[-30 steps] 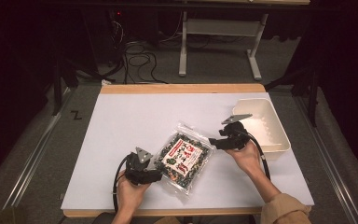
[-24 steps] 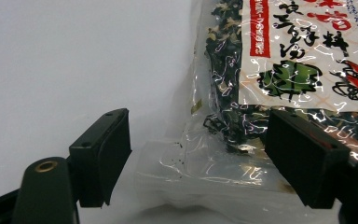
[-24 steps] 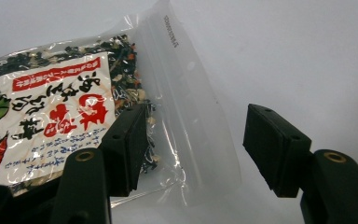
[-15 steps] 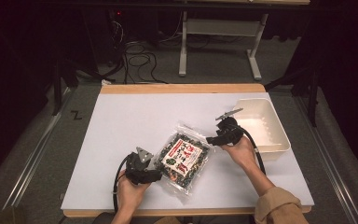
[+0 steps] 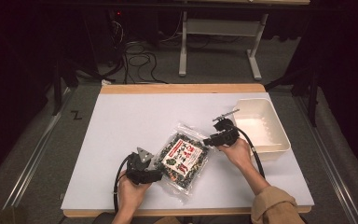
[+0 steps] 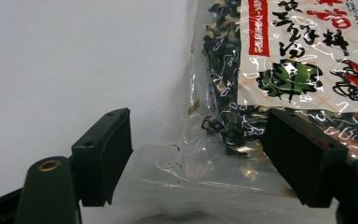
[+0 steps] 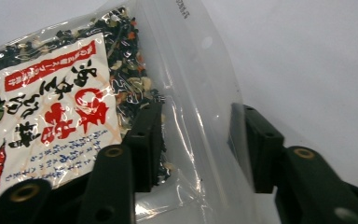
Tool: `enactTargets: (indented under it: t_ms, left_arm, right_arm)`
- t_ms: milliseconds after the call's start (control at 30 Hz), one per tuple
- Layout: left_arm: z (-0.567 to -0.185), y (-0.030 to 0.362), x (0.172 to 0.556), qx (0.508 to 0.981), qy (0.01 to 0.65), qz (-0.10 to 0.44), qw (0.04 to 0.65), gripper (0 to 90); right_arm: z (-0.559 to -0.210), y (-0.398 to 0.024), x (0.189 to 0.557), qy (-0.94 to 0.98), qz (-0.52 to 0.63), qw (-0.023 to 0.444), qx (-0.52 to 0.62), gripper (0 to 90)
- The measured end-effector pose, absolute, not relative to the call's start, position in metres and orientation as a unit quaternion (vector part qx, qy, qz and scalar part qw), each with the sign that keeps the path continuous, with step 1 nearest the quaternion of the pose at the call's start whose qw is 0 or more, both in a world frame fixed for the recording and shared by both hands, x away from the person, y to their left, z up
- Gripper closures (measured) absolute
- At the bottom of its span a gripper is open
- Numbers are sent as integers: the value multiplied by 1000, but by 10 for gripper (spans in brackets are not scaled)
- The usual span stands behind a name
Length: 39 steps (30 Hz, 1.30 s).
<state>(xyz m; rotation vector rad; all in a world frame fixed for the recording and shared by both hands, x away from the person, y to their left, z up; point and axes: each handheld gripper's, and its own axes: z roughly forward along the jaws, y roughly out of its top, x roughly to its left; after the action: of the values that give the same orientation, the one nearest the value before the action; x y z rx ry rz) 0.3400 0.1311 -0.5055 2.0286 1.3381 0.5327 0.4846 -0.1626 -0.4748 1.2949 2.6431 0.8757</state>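
Left gripper (image 5: 154, 176): nearest the table's front edge, held in the person's left hand (image 5: 129, 193). Jaws stood wide apart, straddling the clear sealed lower margin of the packet without pinching it; in the left gripper view one jaw sat over bare table, the other over the film beside the dark contents. Judged to be lined up for a grasp on the flat empty border, where the film offers something thin to pinch.

Packet of dried seaweed and vegetable mix (image 5: 182, 159): clear plastic with a white, red-lettered label, lying flat and slantwise on the white tabletop (image 5: 135, 116) between the two tools, toward the front centre.

Right gripper (image 5: 206, 141): at the packet's upper right border, held in the right hand (image 5: 237, 150). Jaws moderately open, one on each side of the clear strip bearing a small round hole (image 7: 207, 42); whether the pads touched the film cannot be told. Opposite ends being addressed suggests a two-handed lift or transfer.

White plastic bin (image 5: 274, 122): rectangular, seemingly empty, just beyond the right hand at the table's right side; a likely destination, as a judgement only.

Background: floor cables and a table frame beyond the far edge.
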Motion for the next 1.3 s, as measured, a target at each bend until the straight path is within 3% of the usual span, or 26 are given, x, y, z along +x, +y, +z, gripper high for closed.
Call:
enactTargets:
  t_ms: [267, 600, 933, 1300]
  left_arm:
    - [-508, 130, 341, 777, 506, 198, 318, 250]
    - [-509, 132, 343, 776, 508, 185, 324, 245]
    - [-505, 136, 341, 763, 512, 190, 345, 237]
    - [-508, 135, 342, 772, 512, 184, 328, 224]
  right_arm:
    - [-473, -166, 483, 867, 286, 43, 406, 887]
    - [-469, -164, 479, 874, 288, 52, 389, 900]
    - [-428, -175, 471, 867, 324, 88, 369, 900]
    - [-379, -180, 466, 863, 330, 153, 351, 900]
